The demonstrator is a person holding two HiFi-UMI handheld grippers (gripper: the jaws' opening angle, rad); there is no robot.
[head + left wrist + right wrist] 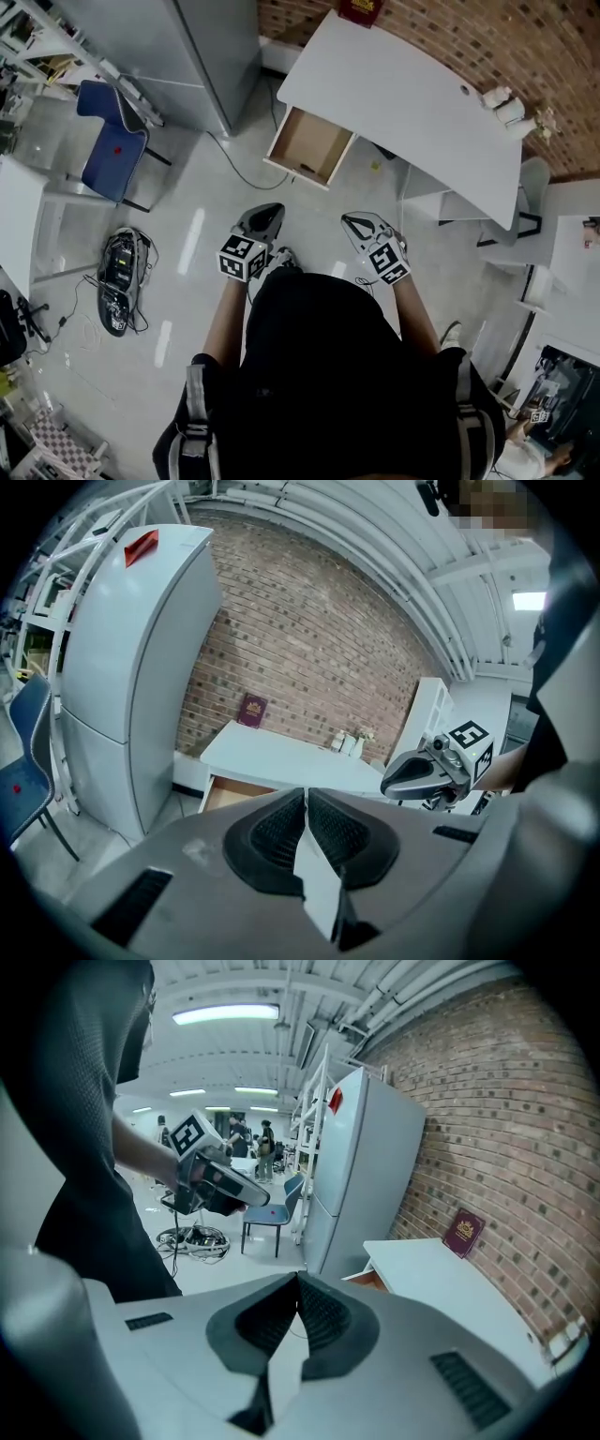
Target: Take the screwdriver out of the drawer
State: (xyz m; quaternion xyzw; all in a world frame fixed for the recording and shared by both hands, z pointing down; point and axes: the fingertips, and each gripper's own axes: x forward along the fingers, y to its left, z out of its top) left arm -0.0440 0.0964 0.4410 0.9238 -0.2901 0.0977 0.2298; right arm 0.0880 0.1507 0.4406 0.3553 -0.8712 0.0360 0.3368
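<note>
Wooden inside and standing open under the white desk, the drawer lies ahead of both grippers and well apart from them, with bare pale floor between. A small dark slender thing near the drawer's front edge looks to be the screwdriver; it is too small to make out clearly, and neither gripper view shows it. It sits ahead of the gap between the two grippers, beyond their tips and far from any touch. The left gripper is held out in front of the person, its jaws clenched together with the ribbed pads meeting and nothing between them. From its own view the drawer shows just above its tips and slightly to their left, under the desk edge. The right gripper is held beside the left one, a little apart from it, and its jaws are also pressed together on nothing. In its own view the drawer's corner peeks out just past its tips on their right. Each gripper carries its marker cube at the back, close to the person's hand. A dark red book rests on the desk's far end against the brick wall, far beyond both grippers, and a tall grey fridge stands beyond the left gripper, to the drawer's left.
</note>
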